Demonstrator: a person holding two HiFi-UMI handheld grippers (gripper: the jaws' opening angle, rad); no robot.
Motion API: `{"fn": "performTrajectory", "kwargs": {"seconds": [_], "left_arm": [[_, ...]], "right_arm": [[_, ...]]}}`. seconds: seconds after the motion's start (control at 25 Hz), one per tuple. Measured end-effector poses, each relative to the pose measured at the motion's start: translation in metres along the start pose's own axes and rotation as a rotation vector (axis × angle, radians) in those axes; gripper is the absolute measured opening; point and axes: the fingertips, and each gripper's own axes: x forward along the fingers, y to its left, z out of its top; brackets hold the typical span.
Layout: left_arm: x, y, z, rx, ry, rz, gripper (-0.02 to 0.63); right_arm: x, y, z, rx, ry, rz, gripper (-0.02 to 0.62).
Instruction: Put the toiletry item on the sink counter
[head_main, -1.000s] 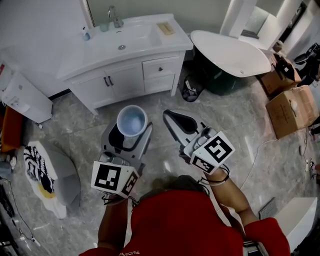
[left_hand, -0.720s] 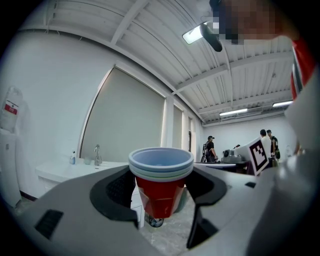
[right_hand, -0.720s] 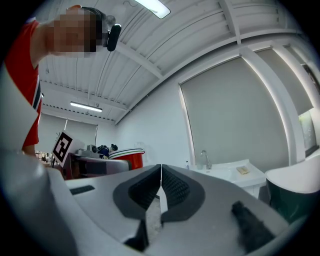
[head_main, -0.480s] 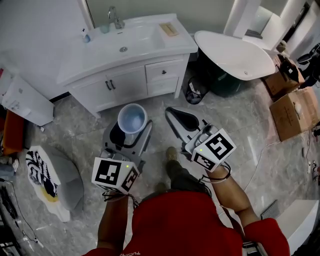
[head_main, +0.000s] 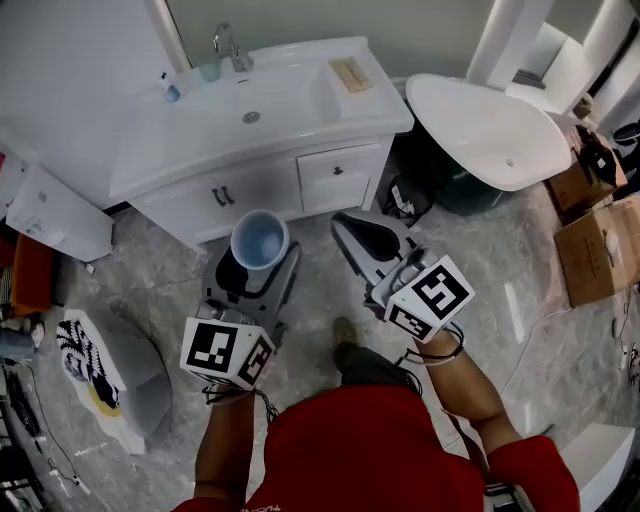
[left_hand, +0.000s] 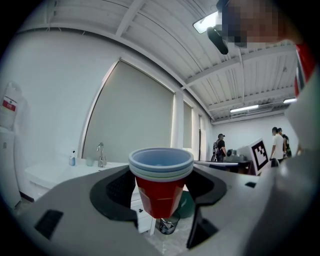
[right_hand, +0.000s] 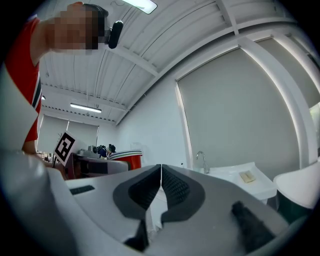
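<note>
My left gripper (head_main: 258, 252) is shut on a stack of red plastic cups (head_main: 259, 241) with a pale blue inside; in the left gripper view the cups (left_hand: 161, 183) stand upright between the dark pads. My right gripper (head_main: 358, 232) is shut with nothing in it; its pads (right_hand: 150, 188) meet along a thin line. Both are held above the floor in front of the white sink counter (head_main: 330, 100). On the counter are a faucet (head_main: 226, 42), a small bottle (head_main: 171, 90), a glass (head_main: 208, 70) and a tan soap bar (head_main: 350, 73).
A white vanity cabinet (head_main: 275, 184) with drawers stands under the counter. A white bathtub (head_main: 490, 130) is at the right, a black bin (head_main: 403, 198) beside the cabinet, cardboard boxes (head_main: 600, 250) at far right. A patterned mat (head_main: 85, 365) lies at left. People stand far off (left_hand: 219, 148).
The view has shifted toward the sink counter, which now sits lower and larger in the frame. Both grippers keep their hold and pose; the left stays on the cups.
</note>
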Motion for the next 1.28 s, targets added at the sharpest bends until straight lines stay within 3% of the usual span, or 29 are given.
{"fn": "performTrajectory", "kwargs": {"seconds": [0.6,0.92,1.28], "left_arm": [[0.139,0.054,0.024,0.003,-0.010,0.066,0.318],[0.176,0.078,0.032,0.009,-0.014,0.086,0.318],[0.232,0.128,0.027,0.001,-0.016,0.052,0.318]], "right_arm": [[0.065,-0.136,0.018,-0.014,-0.022,0.051,0.029],[0.094,-0.169,0.019,-0.009,-0.024,0.062,0.029],[0.156,-0.212,0.009,-0.038,0.011,0.048,0.030]]}}
